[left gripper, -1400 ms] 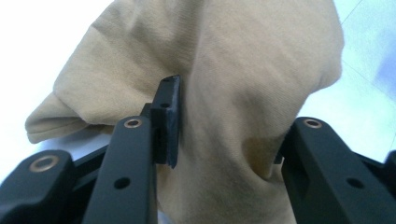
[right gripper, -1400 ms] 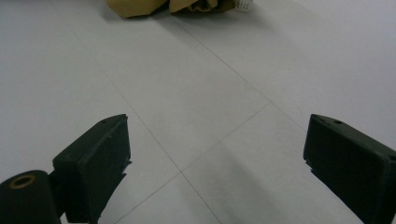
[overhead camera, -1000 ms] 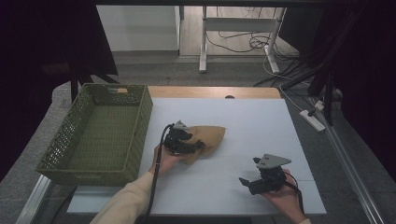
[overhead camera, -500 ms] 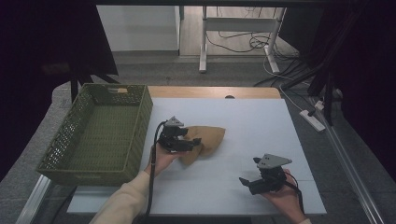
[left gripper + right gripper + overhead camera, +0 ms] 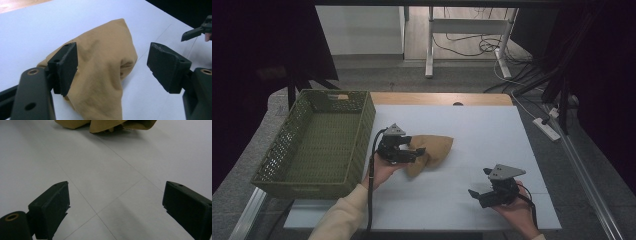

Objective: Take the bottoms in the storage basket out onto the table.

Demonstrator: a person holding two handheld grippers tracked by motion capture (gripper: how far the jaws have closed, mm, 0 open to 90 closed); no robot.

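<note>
I see my left tongs [image 5: 112,67] just opened, straddling the tan cloth [image 5: 105,75] ungripped; right tongs [image 5: 116,207] open over the table [image 5: 105,177].

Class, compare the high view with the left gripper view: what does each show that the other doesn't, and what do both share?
High view alone: the green basket left of the white mat, the wooden table edge, the floor cables and both of the person's hands.

Left gripper view alone: a close look between the left gripper's open pads, with the cloth lying behind them and nothing gripped.

Both: the tan cloth, the white mat and the right gripper.
</note>
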